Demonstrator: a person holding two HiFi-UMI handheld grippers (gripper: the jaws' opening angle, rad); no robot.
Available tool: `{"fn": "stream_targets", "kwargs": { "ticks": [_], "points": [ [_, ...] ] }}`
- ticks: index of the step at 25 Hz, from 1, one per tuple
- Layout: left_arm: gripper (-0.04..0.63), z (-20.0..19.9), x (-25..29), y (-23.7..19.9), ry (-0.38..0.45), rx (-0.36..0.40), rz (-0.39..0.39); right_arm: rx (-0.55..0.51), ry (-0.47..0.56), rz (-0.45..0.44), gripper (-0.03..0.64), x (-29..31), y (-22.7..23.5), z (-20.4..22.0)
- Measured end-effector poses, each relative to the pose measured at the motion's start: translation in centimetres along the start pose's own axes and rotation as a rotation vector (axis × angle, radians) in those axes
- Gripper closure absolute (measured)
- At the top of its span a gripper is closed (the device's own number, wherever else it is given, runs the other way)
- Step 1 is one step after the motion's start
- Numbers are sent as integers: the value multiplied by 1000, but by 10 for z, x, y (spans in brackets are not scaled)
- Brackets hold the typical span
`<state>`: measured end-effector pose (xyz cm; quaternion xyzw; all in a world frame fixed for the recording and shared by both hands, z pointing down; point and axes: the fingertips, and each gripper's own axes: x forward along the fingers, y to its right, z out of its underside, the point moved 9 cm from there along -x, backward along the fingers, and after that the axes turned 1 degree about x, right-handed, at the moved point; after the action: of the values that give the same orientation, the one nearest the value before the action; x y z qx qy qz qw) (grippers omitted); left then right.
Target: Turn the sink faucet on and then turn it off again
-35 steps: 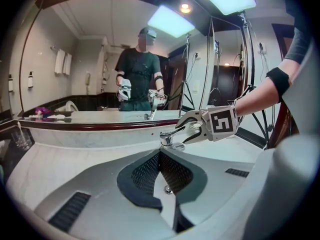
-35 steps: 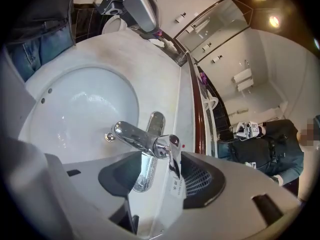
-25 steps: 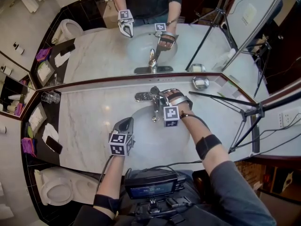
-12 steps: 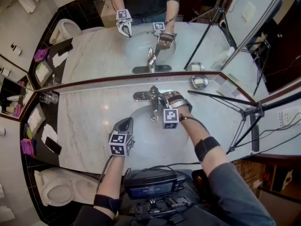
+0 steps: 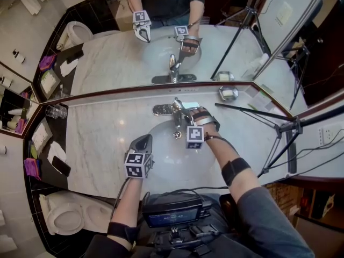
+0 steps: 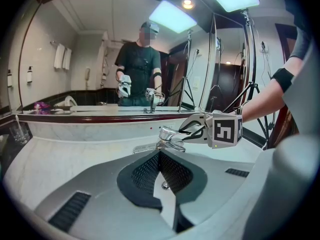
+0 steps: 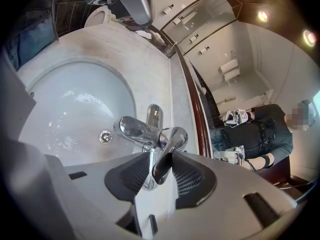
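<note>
The faucet (image 7: 134,129) stands right in front of the right hand-held gripper (image 7: 162,170), at the back rim of the basin (image 7: 70,104). Its lever (image 7: 172,143) runs back between the two jaws, and the dark pads close on it from both sides, about half apart. The lever's near end and the faucet's foot are hidden behind those jaws. The spout (image 7: 127,126) reaches out to the left of the jaws, over the drain (image 7: 105,136). The basin looks wet, but whether water is running is hard to make out.

From the head view, the right hand-held gripper (image 5: 186,114) and its marker cube (image 5: 194,136) cover most of the lever.

The left hand-held gripper (image 6: 161,170) hangs over the near edge of the counter (image 5: 102,138), its jaws pressed together on nothing. The faucet (image 6: 167,137) lies beyond its tips, with the base cut off by them. The mirror (image 5: 107,58) behind the counter repeats both grippers.
</note>
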<state>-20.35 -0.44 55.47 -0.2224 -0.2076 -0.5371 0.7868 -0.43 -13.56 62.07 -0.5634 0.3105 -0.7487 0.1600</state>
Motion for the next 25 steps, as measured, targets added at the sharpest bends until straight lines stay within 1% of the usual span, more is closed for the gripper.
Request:
{"fn": "stream_targets", "kwargs": {
  "ticks": [2, 5, 8, 10, 14, 17, 20, 23, 25],
  "points": [
    [592, 1, 0, 0, -1, 2, 0, -7, -10, 2, 462, 0, -1, 1],
    [592, 2, -1, -1, 2, 3, -2, 5, 8, 9, 462, -2, 0, -2],
    [592, 2, -3, -1, 3, 5, -4, 20, 3, 10, 460, -3, -2, -1],
    [592, 2, -4, -1, 3, 7, -6, 70, 17, -2, 459, -9, 2, -4],
    [592, 3, -5, -1, 3, 5, -10, 177, 6, -43, 454, -15, 5, -6],
    [592, 4, -6, -1, 4, 4, -12, 214, 19, -29, 454, -21, 5, -5],
    [592, 4, -4, -2, 5, 3, -13, 290, 56, 3, 458, -33, 11, -4],
    [592, 1, -3, -2, 11, 3, -13, 390, 93, 24, 483, -48, 16, -1],
    [592, -1, -3, -3, 16, 4, -14, 460, 118, 33, 536, -57, 18, 3]
  ]
}}
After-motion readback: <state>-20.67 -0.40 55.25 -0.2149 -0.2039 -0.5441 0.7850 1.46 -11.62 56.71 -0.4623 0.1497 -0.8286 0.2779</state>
